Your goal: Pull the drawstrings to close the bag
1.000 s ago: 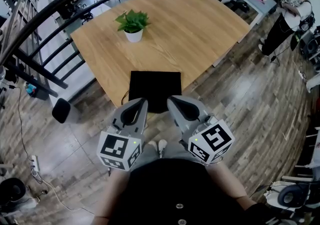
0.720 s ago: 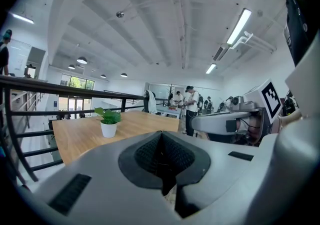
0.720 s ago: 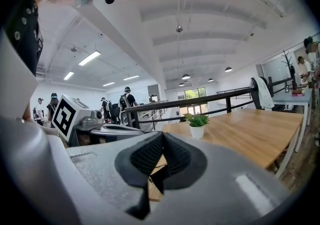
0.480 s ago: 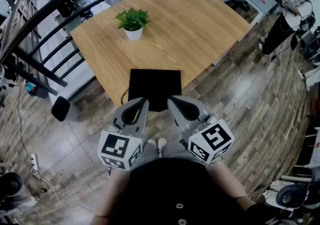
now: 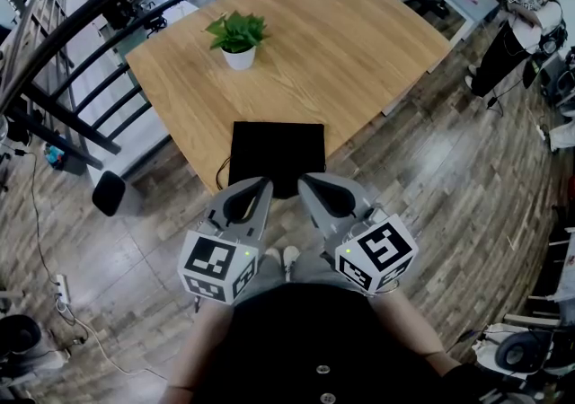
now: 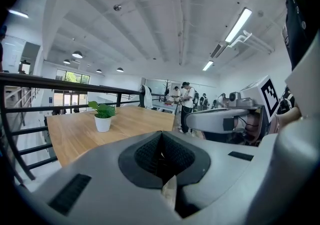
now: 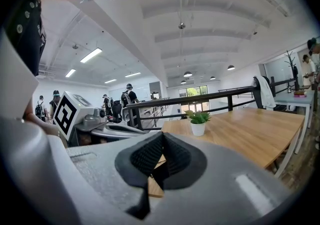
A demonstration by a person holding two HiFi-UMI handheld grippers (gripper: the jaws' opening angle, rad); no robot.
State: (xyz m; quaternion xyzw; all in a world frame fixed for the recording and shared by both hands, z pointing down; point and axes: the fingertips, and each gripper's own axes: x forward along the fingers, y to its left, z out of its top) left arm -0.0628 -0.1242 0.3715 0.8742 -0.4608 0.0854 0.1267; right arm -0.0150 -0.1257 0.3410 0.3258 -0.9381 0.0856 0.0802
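— So, what's closest in?

— In the head view, the person's dark top, then white shoes (image 5: 284, 258) on the plank floor (image 5: 431, 169). Just ahead of them are the left tool (image 5: 261, 182) and the right tool (image 5: 305, 180), held side by side with each marker cube nearest the body.

— And the jaws?

— Each tool's own view settles that. The left tool's black ribbed pads (image 6: 147, 155) are pressed together, and so are the right's (image 7: 145, 156). Nothing is caught in either, and only a sliver of pale wood shows through the gap beneath.

— Where's the bag?

— Only the head view has it. The flat black bag (image 5: 278, 153) lies on the near corner of the table (image 5: 359, 52), its near edge right at both tool tips. I can't tell whether the tips touch it. A thin cord (image 5: 218, 178) curls off its lower left corner. In the tool views the grey tool bodies cover that patch of table.

— Farther out?

— A potted plant (image 5: 238, 39) stands mid-table, well apart from the bag, and all three views catch it. Each tool view also shows the other tool alongside. Past the table runs a black railing (image 6: 60, 82). The tool views add ceiling lights (image 6: 239, 25) and people (image 6: 185, 100) standing at the far end.
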